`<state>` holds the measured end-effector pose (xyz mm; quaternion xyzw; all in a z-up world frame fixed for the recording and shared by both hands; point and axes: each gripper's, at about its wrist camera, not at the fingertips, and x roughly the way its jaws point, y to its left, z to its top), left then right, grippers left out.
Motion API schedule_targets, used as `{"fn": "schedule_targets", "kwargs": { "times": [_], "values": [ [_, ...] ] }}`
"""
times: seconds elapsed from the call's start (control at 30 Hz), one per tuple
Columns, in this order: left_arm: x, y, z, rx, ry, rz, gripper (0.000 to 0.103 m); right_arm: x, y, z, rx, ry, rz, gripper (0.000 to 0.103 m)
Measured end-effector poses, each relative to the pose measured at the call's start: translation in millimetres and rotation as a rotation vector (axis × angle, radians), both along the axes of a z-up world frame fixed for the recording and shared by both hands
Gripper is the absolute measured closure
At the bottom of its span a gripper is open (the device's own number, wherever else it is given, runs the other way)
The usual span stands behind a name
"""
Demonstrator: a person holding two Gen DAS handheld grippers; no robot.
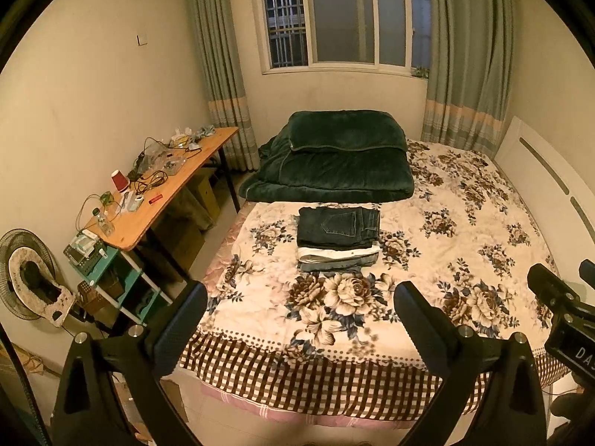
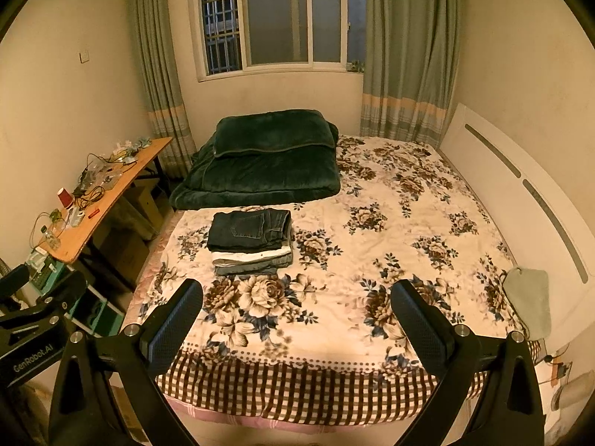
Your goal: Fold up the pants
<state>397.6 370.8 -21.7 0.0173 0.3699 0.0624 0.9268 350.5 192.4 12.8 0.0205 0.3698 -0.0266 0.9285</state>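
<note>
Both your grippers, left gripper (image 1: 300,306) and right gripper (image 2: 296,303), hang spread wide over the near edge of the bed (image 2: 372,252), gripping nothing. Folded pants sit in one stack (image 2: 251,239) mid-bed (three pairs, dark jeans on top), just before the one green quilt (image 2: 260,160).

dark blue jeans (image 1: 339,223), floral bedspread (image 1: 465,219)

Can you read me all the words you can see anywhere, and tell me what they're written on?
"GenRobot.AI" on the side of the left gripper, seen from the right wrist view.
"DA", cut off by the picture's edge, on the right gripper.
Things on the desk are too small to read.
</note>
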Motion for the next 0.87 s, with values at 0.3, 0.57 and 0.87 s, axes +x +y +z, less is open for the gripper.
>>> {"fn": "schedule_targets", "kwargs": {
  "times": [0.3,0.57,0.87],
  "values": [
    [-3,-3,-2,0.002,-0.008,-0.004,0.000,0,2,-1,0.003,-0.003,-0.001,0.000],
    [-5,-9,-2,0.002,-0.010,-0.012,0.000,2,5,-2,0.004,0.003,0.001,0.000],
    [-3,-9,0,0.003,-0.016,-0.010,0.000,3,4,-1,0.010,0.003,-0.004,0.000]
  ]
}}
